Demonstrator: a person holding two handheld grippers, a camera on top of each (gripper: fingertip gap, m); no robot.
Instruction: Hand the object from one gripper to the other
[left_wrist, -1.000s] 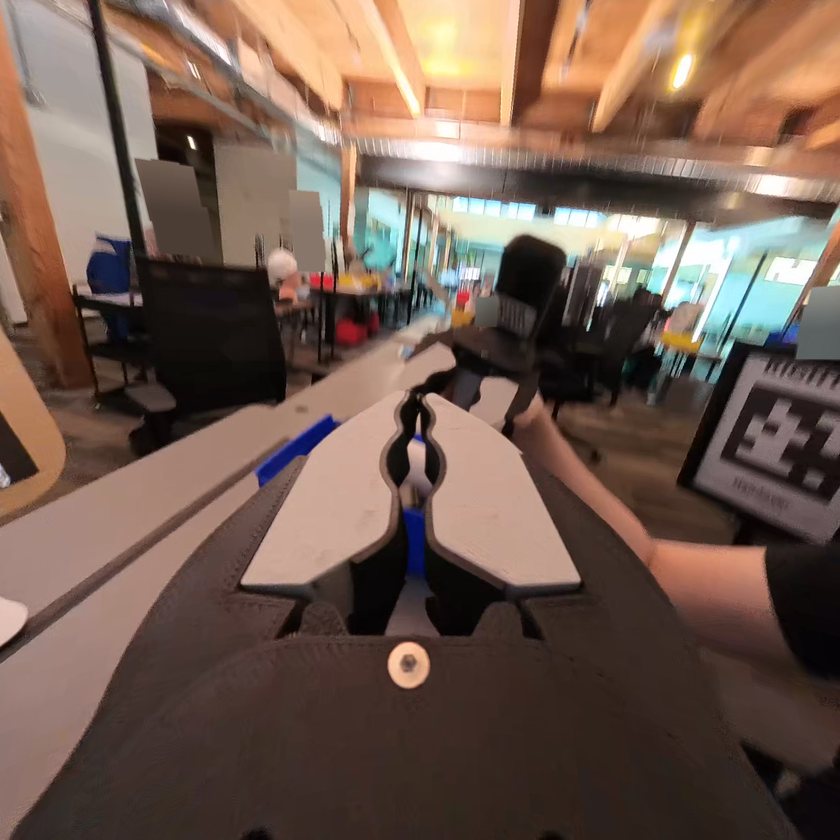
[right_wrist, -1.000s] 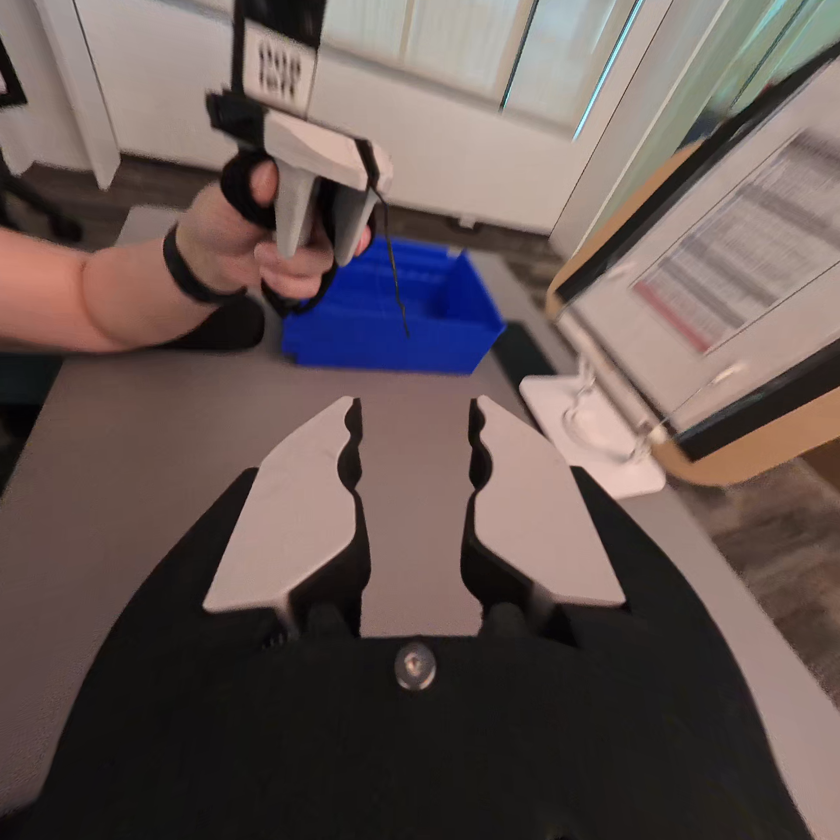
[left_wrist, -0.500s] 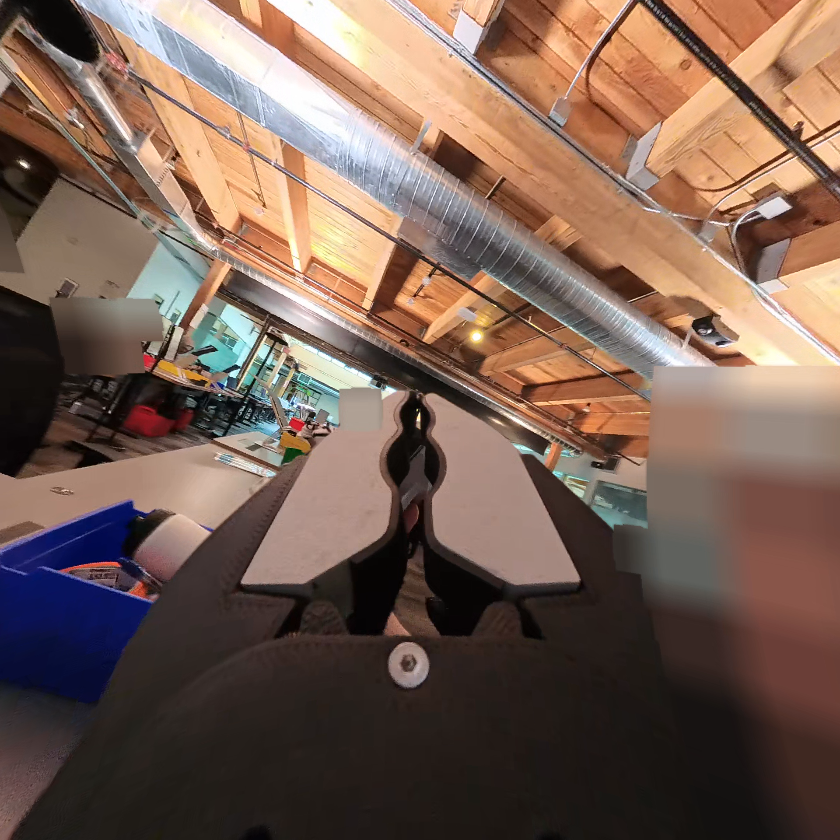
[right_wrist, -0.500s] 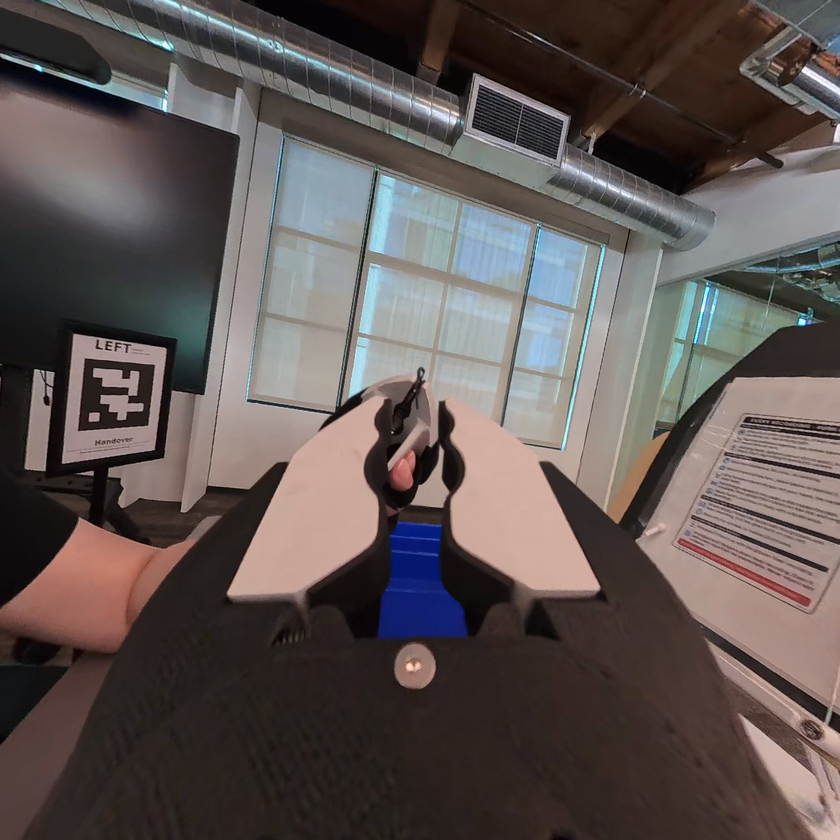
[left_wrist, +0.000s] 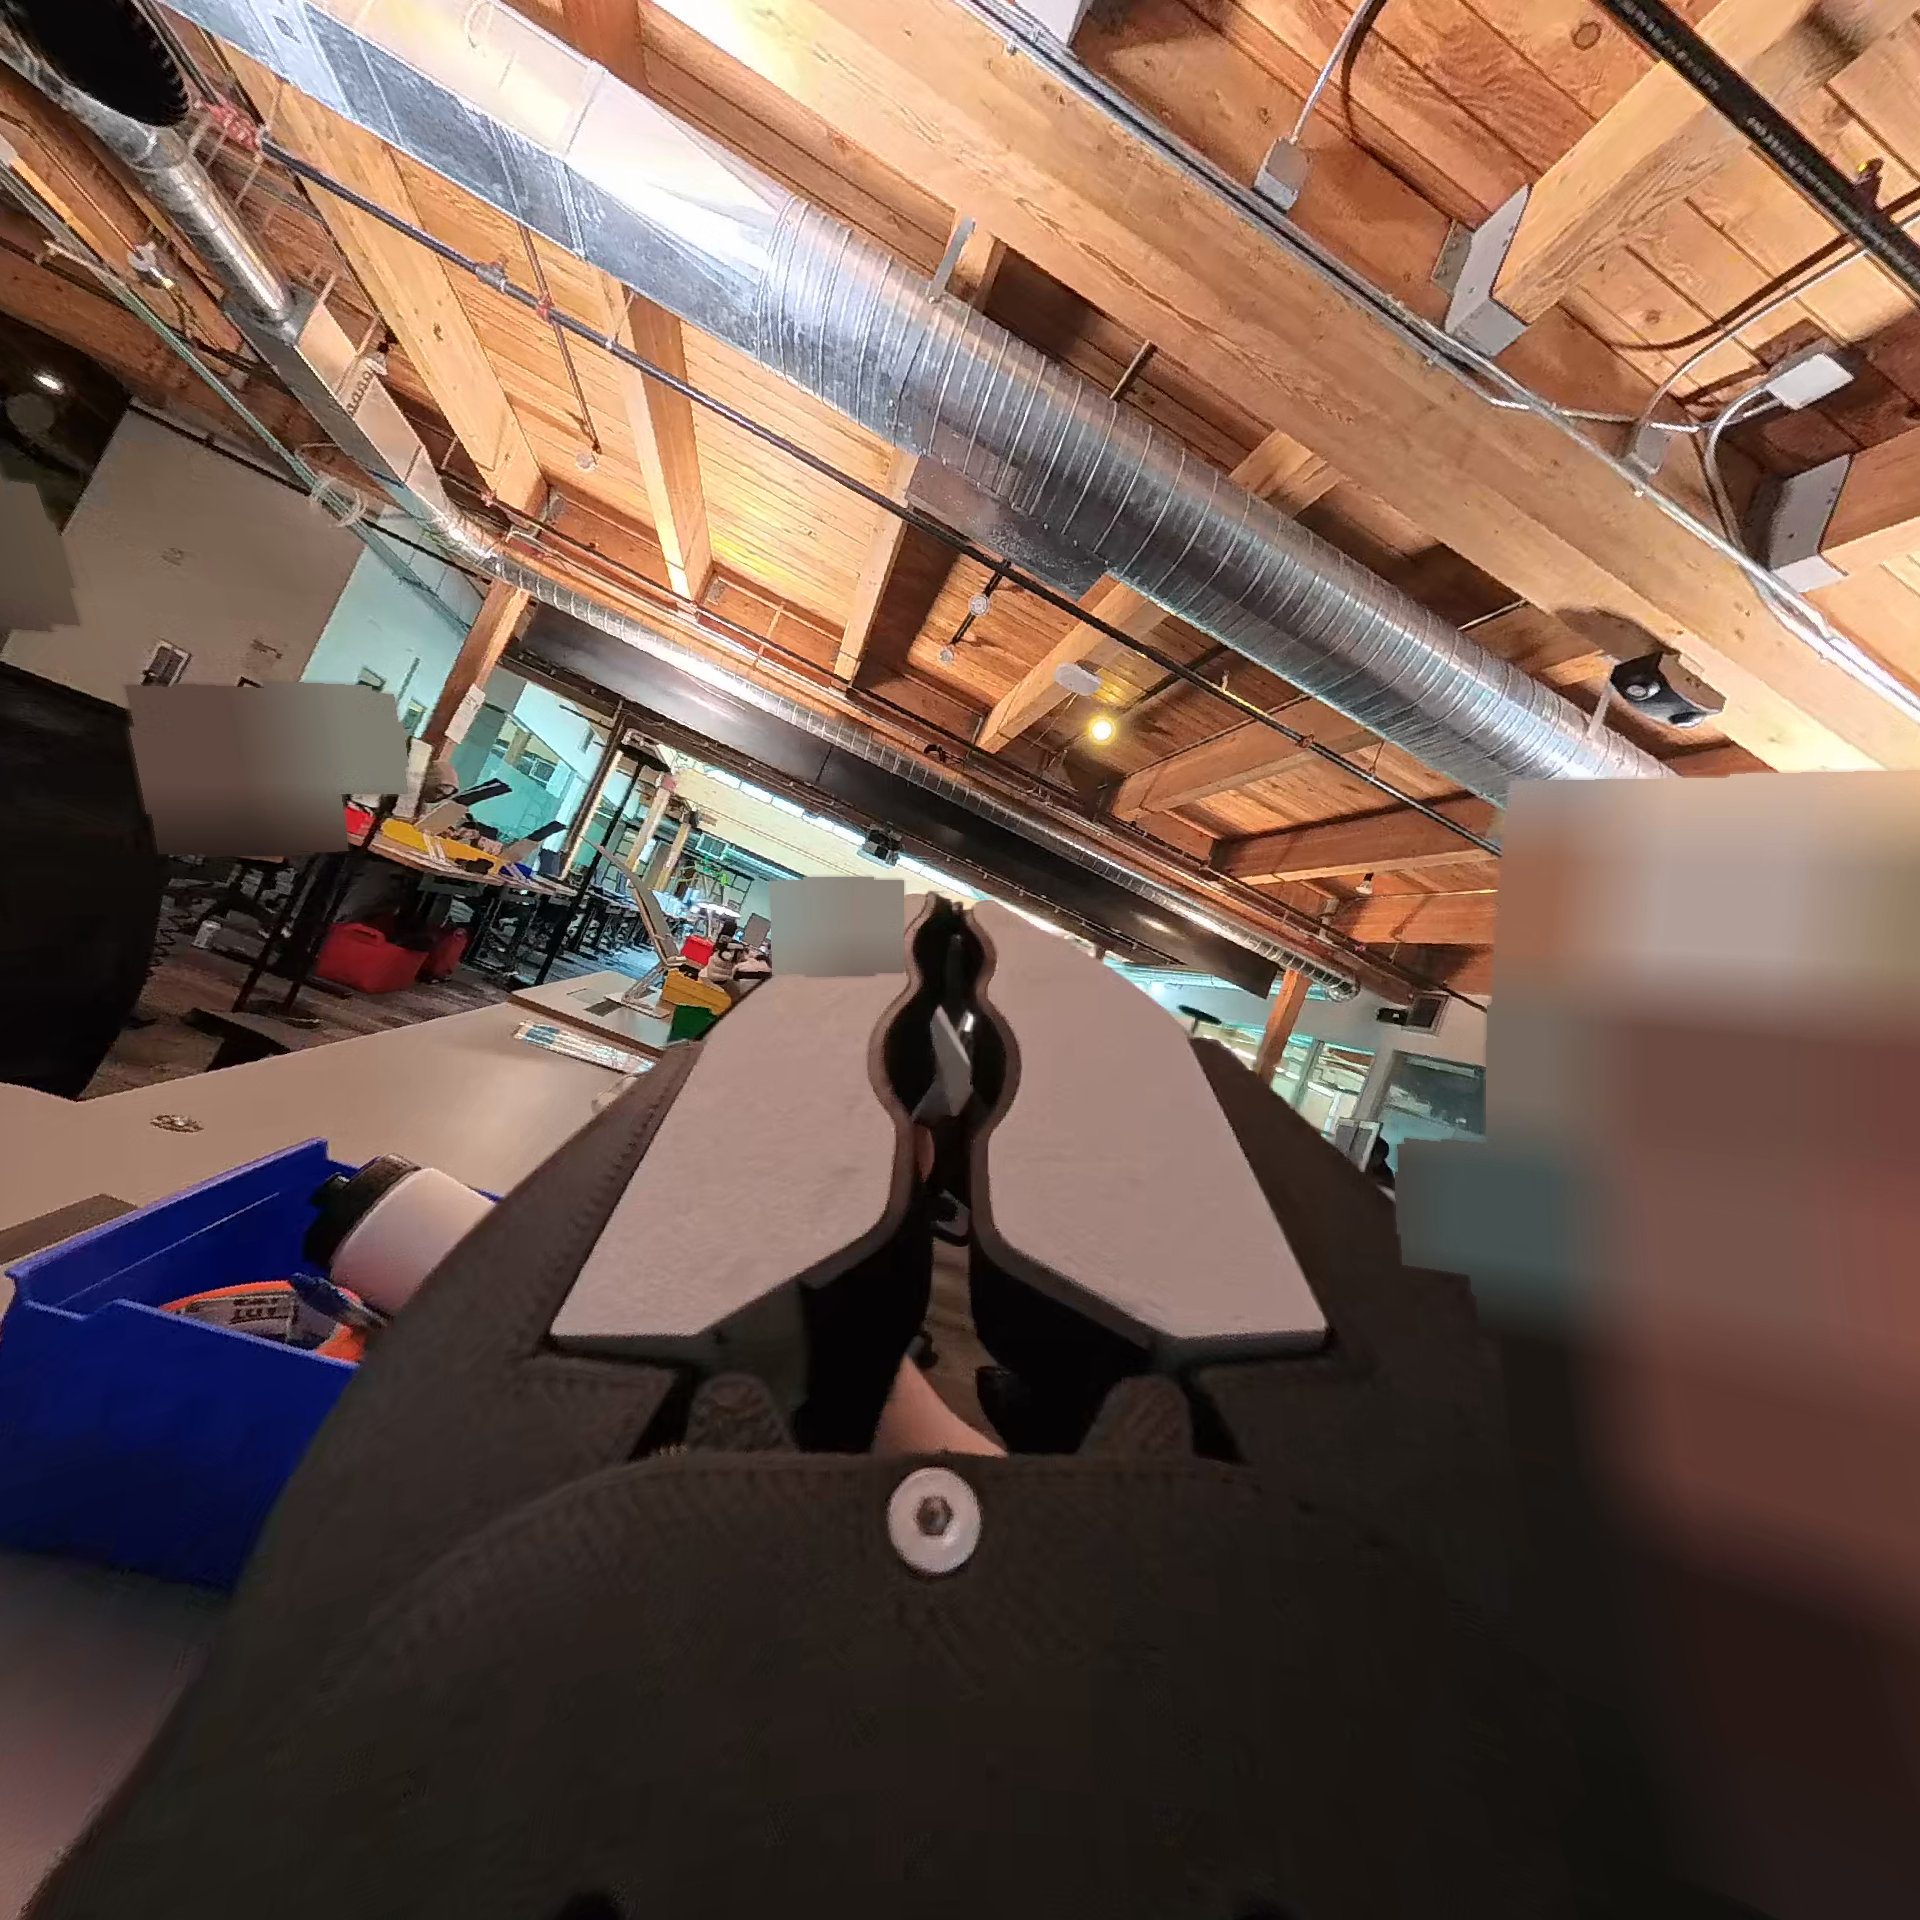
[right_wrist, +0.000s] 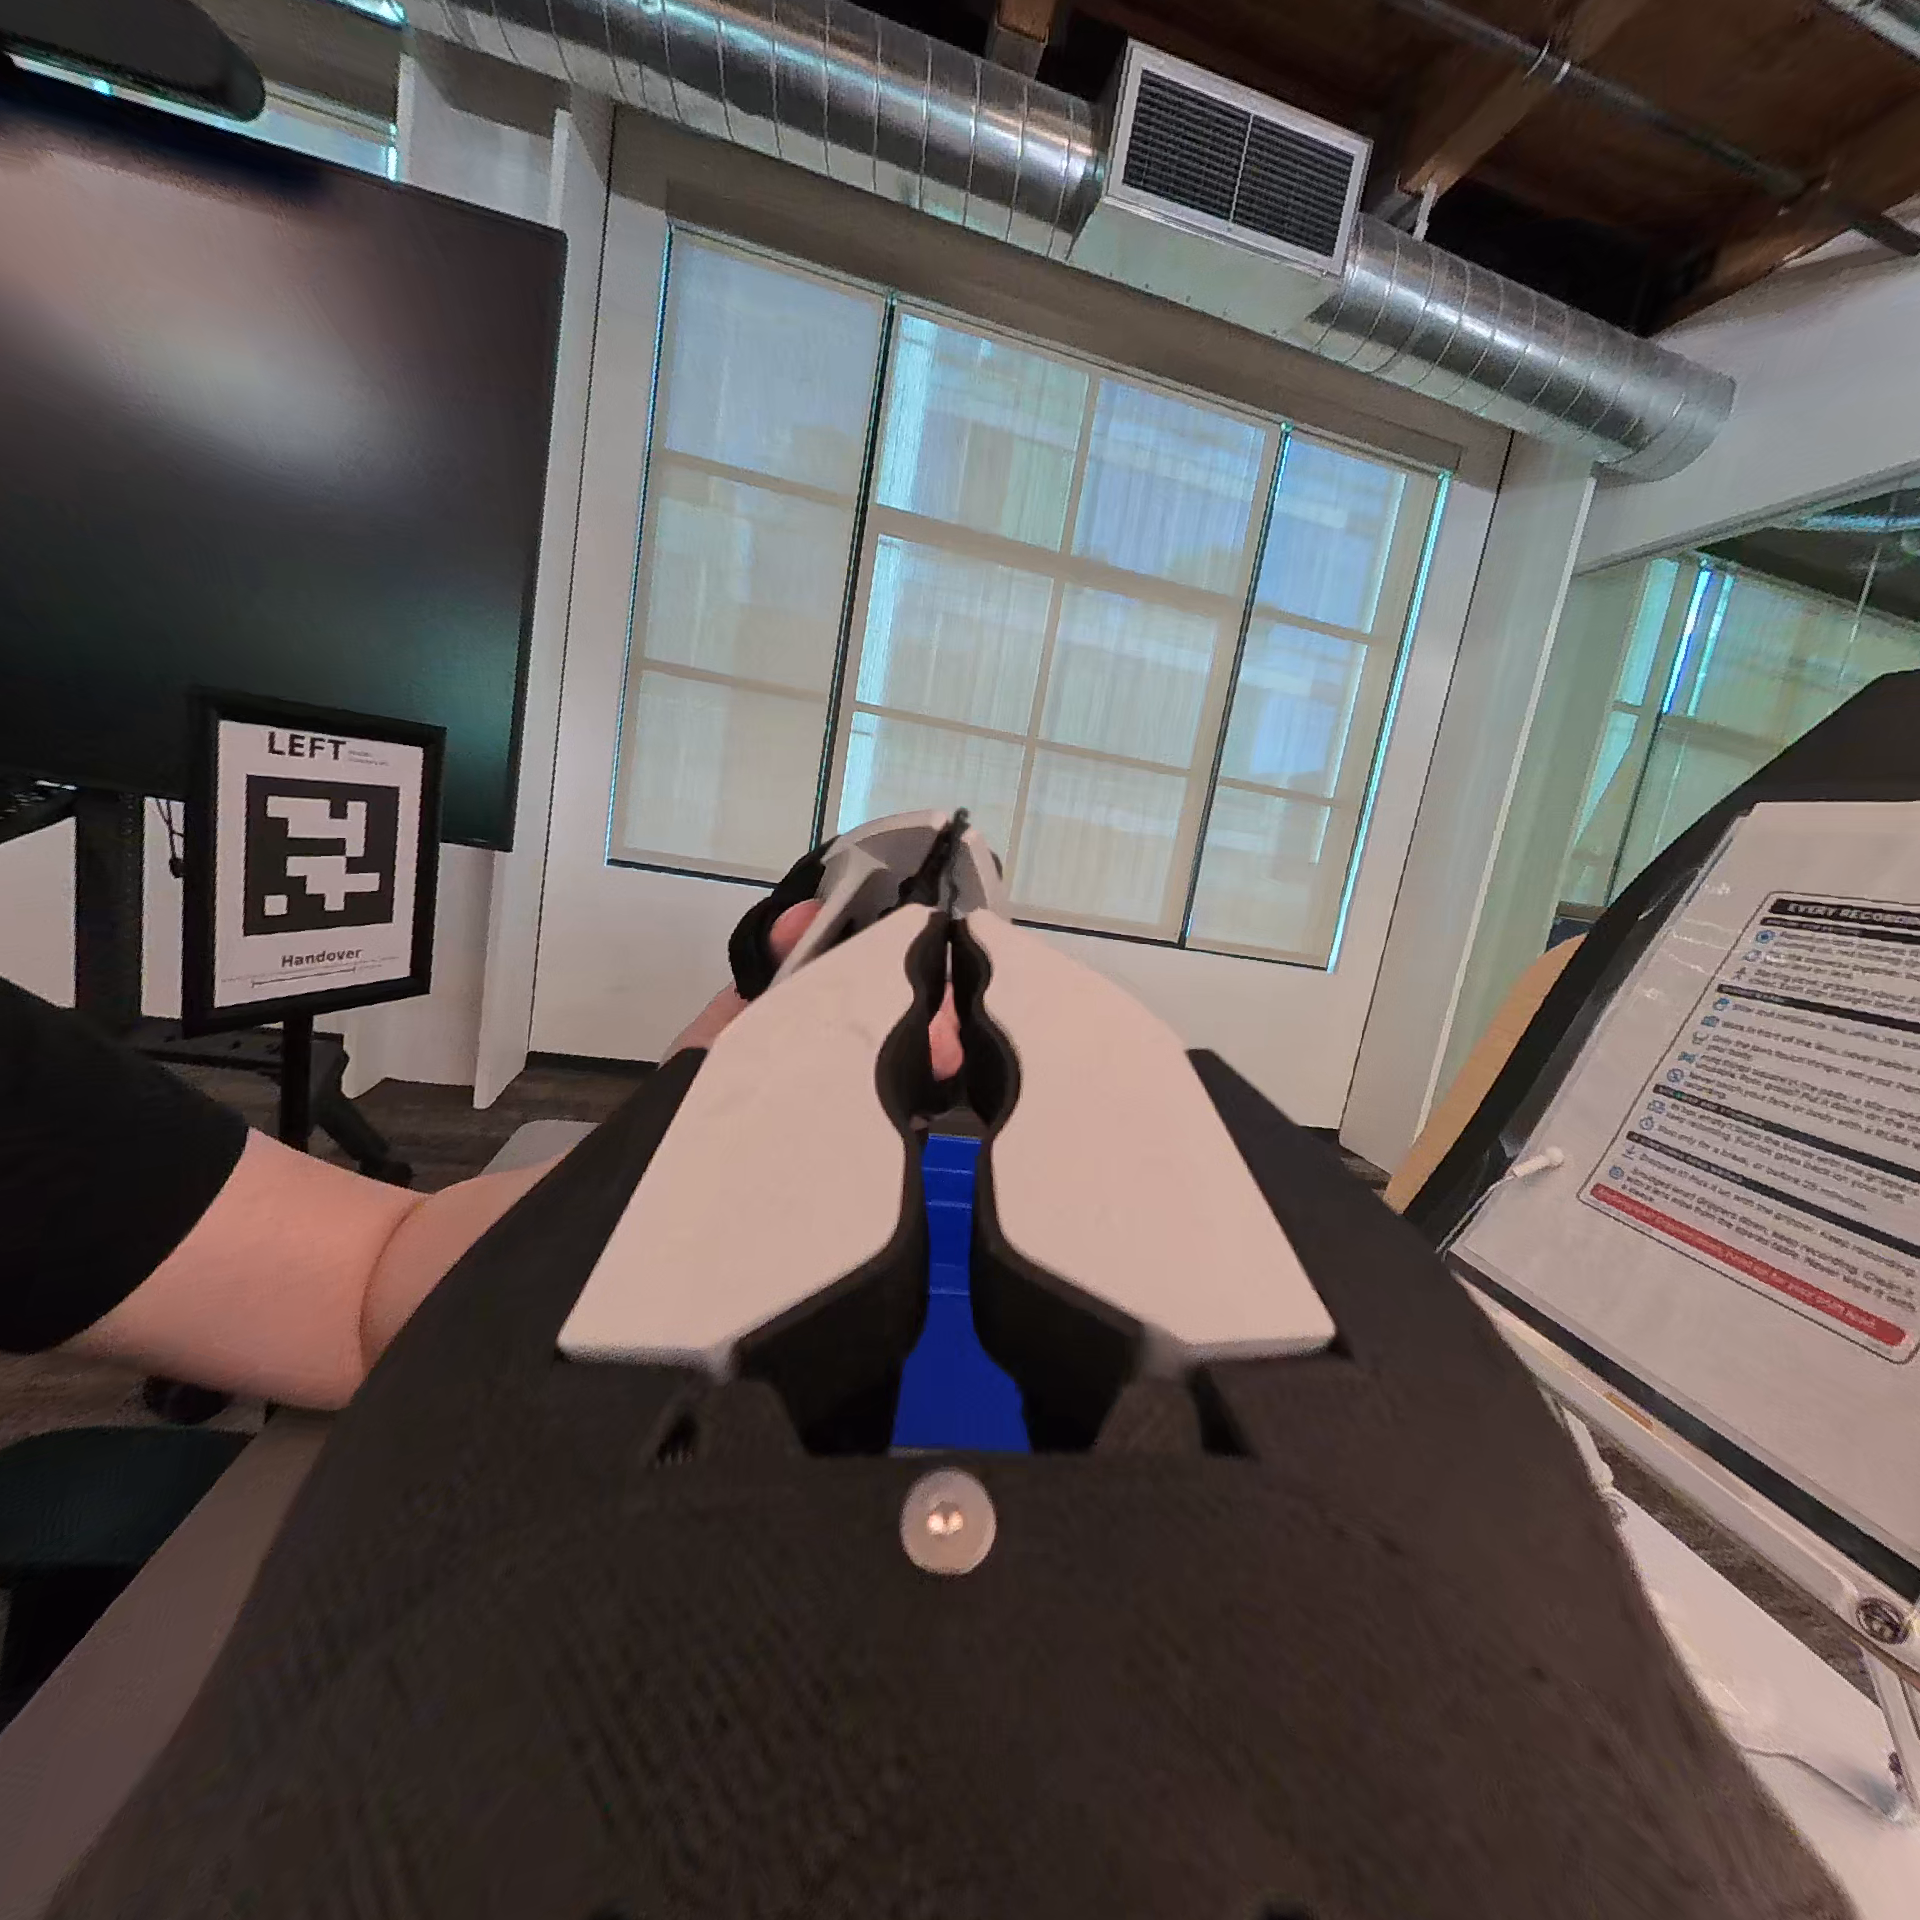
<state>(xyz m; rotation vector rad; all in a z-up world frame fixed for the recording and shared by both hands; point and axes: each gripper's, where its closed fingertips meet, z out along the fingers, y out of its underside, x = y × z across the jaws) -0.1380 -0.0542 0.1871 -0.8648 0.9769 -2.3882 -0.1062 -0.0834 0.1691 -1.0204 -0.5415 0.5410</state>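
The object is a thin black cord (right_wrist: 955, 829). In the right wrist view its end sticks up between the tips of my left gripper (right_wrist: 940, 862), which faces mine, held by a hand. My right gripper (right_wrist: 951, 930) is shut tip to tip against it, with the cord running down into its tips. In the left wrist view my left gripper (left_wrist: 954, 920) is shut, with a bit of the black cord at its tips. A grey finger (left_wrist: 951, 1055) of the right gripper shows through the gap behind. Both grippers are held up above the table.
A blue bin (left_wrist: 125, 1382) with a white bottle (left_wrist: 416, 1226) stands on the grey table (left_wrist: 364, 1070) at the lower left; the bin also shows under my right gripper (right_wrist: 951, 1247). A marker sign on a stand (right_wrist: 317, 852) is at left, a framed sheet (right_wrist: 1714, 1122) at right. Spacing between my two grippers at the tips: around 6 cm.
Both grippers rose from the table and tilted upward. The right gripper came to the left one's tips and went from open to shut on the cord.
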